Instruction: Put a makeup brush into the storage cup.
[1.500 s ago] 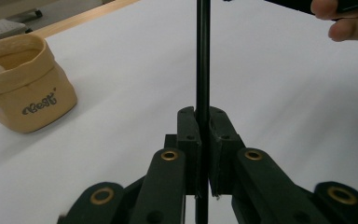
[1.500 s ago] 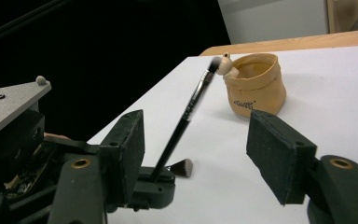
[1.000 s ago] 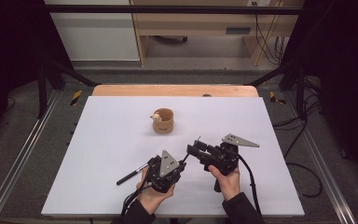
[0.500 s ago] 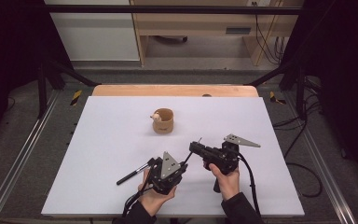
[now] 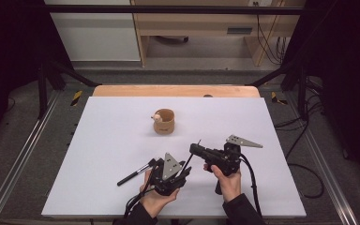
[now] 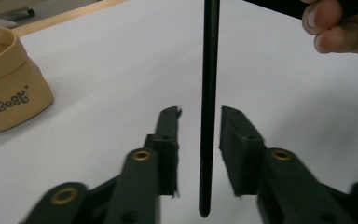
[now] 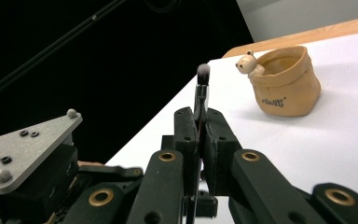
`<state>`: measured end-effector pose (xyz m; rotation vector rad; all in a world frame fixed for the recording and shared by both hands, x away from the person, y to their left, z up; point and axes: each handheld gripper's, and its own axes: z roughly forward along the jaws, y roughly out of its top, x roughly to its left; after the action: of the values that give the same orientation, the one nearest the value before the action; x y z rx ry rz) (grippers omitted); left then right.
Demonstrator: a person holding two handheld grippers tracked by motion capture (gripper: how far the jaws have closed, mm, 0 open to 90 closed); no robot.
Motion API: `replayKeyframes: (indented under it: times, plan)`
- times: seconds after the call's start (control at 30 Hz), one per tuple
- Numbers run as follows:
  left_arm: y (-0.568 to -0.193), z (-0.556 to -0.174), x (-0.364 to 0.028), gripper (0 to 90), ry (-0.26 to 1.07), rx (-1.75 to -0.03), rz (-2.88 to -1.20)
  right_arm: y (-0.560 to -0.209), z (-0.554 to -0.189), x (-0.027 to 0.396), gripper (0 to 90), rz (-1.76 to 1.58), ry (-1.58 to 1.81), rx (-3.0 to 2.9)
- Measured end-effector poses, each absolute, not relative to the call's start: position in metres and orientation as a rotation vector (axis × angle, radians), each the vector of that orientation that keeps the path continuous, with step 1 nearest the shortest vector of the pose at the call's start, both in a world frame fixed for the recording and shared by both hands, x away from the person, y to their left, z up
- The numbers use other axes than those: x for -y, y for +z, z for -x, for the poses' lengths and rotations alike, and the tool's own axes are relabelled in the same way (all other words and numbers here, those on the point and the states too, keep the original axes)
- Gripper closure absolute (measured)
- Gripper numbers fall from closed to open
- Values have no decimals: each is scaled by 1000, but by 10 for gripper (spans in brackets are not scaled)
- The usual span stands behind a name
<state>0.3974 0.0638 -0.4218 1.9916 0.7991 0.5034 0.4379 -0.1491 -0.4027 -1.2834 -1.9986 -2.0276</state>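
Note:
A thin black brush (image 6: 209, 70) stands upright between my two grippers. My right gripper (image 7: 199, 116) is shut on its stem, just closed there, and the dark bristle tip (image 7: 203, 72) rises above the pads. My left gripper (image 6: 199, 114) has just been opening: the handle hangs in the gap, and neither pad (image 6: 168, 135) touches it. In the high view the left gripper (image 5: 186, 169) sits near the table's front edge, with the right gripper (image 5: 193, 149) just beyond it, pointing left. A tan pouch (image 5: 164, 121) with a small bear figure (image 7: 247, 63) stands mid-table.
A second black brush (image 5: 133, 174) lies flat on the white table (image 5: 98, 140), left of my left hand. The left gripper's grey plate (image 7: 23, 149) sits close beside the right jaws. Cables trail off the front right.
The right gripper's jaws have closed onto the brush. The left gripper's jaws have parted from it. Both hands have stayed where they were.

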Motion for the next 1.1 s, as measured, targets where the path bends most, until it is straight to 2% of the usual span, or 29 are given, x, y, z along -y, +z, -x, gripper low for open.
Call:
replayKeyframes:
  times: [0.07,0.17,0.37,0.5,0.87,1.1]
  plan:
    - [-419,-397,-64,548,505,-799,-1985,-400,-437,149,857,1270,-2040,2023]
    - [-413,-396,-65,487,521,-789,-1977,-398,-435,149,857,1251,-2058,2060]
    - [-402,-396,-66,483,557,-772,-1966,-396,-432,143,857,1224,-2055,2092]
    - [-396,-399,-65,524,557,-767,-1959,-396,-432,141,857,1214,-2053,2112]
    - [-390,-401,-59,741,559,-753,-1971,-396,-431,141,857,1199,-2057,2115]
    - [-390,-402,-58,820,551,-743,-1971,-396,-431,140,857,1189,-2068,2113]
